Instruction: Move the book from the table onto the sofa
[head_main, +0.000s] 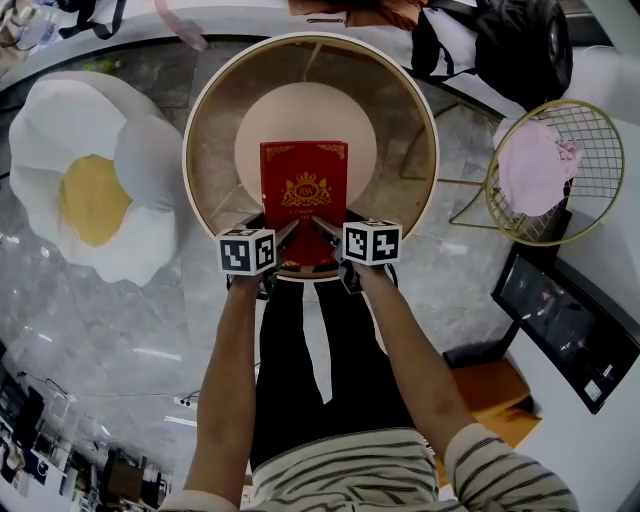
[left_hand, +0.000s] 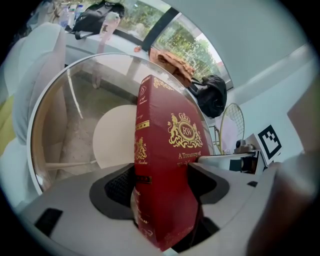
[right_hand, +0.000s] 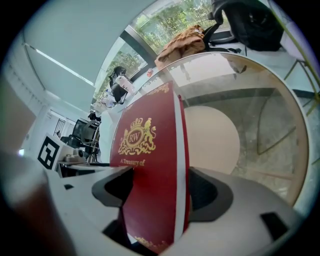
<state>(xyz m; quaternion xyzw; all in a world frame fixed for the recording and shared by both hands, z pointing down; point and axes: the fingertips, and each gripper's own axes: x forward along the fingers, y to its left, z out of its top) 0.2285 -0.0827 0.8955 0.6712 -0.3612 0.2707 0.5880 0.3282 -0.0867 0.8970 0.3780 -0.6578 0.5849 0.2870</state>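
Red cloth with gilt crest and lettering: the book (head_main: 304, 200) lies over the round glass tabletop (head_main: 405, 120), its far end near the tabletop's centre and its near end at the rim closest to the person. Both tools have it by that near end. The left gripper (head_main: 285, 236) has its fingers (left_hand: 117, 187) closed on the spine-side corner, the dark pads pressed to front and back cover. The right gripper (head_main: 322, 231) has its fingers (right_hand: 216, 194) closed the same way on the corner with the pale page edge. Nothing but the book stands between either pair.

By my reading, the task is at its start. The grasp is made on both sides, but the book is over the tabletop and I cannot tell whether it has left the glass. The lift, the carry and the set-down all remain. The sofa is probably the white, yellow-centred egg-shaped seat (head_main: 90, 190) just beyond the tabletop's left rim. Nothing lies on it.
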